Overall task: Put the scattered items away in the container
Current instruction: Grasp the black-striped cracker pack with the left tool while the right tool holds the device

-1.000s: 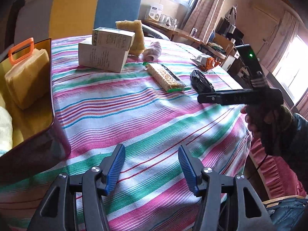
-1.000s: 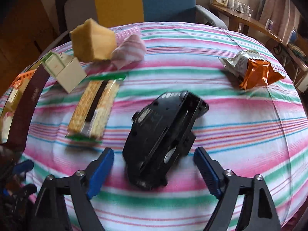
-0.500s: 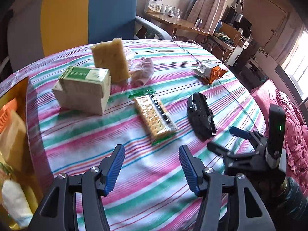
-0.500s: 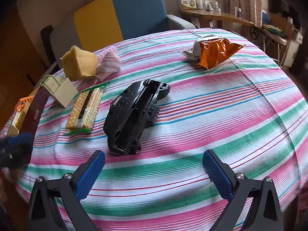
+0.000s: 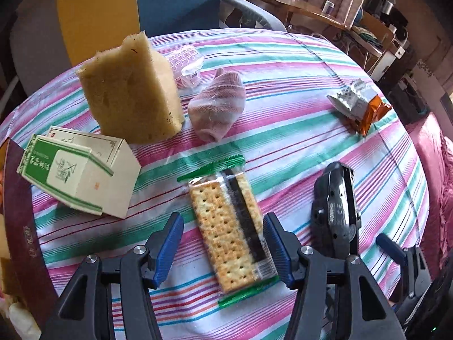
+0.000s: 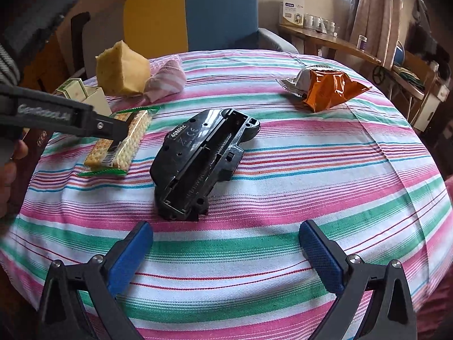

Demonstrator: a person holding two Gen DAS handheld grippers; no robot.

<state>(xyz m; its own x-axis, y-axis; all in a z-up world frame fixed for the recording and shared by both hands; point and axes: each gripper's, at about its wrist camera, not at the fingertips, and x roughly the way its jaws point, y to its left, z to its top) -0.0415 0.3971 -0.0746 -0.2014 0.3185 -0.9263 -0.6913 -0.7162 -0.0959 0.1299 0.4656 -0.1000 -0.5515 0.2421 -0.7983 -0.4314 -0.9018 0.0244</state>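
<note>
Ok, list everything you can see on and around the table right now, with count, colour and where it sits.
sponge: one, yellow, far left of table, standing on edge
sock: one, pink and white, right beside the sponge
clear plastic piece: one, transparent, behind the sponge
boxes: two, white and green, stacked at the left edge
cracker pack: one, clear with green ends, centre, between the left tongs
black plastic shell: one, centre, ahead of the right tongs
snack bag: one, orange and silver, far right
container: one, dark brown, left edge
tablecloth: one, striped
chair: one, yellow and blue, behind
left tongs: open
right tongs: open wide, empty
</note>
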